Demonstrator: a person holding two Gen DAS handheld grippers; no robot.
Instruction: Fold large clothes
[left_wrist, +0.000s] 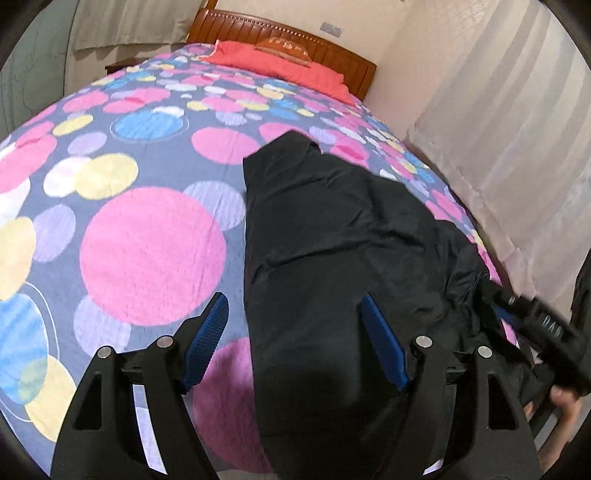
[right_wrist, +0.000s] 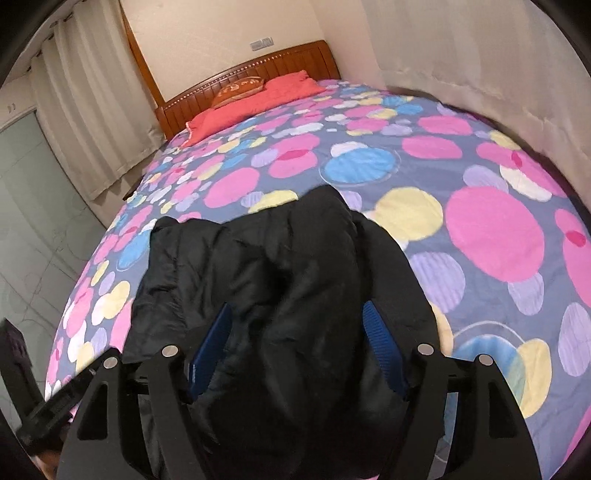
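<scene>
A large black garment (left_wrist: 332, 236) lies crumpled lengthwise on the bed's near part; it also fills the middle of the right wrist view (right_wrist: 280, 266). My left gripper (left_wrist: 293, 339) is open above the garment's near left edge, its right finger over the cloth and its left finger over the bedspread. My right gripper (right_wrist: 295, 343) is open with a raised bunch of the black cloth between its blue fingers (right_wrist: 384, 350); no grip shows. The right gripper's body also shows at the right edge of the left wrist view (left_wrist: 539, 325).
The bed carries a bedspread with coloured circles (left_wrist: 147, 251). A red pillow (left_wrist: 280, 62) and a wooden headboard (left_wrist: 295, 40) stand at the far end. Pale curtains (left_wrist: 517, 129) hang close along the bed's right side. A glass door (right_wrist: 29, 206) is at the left.
</scene>
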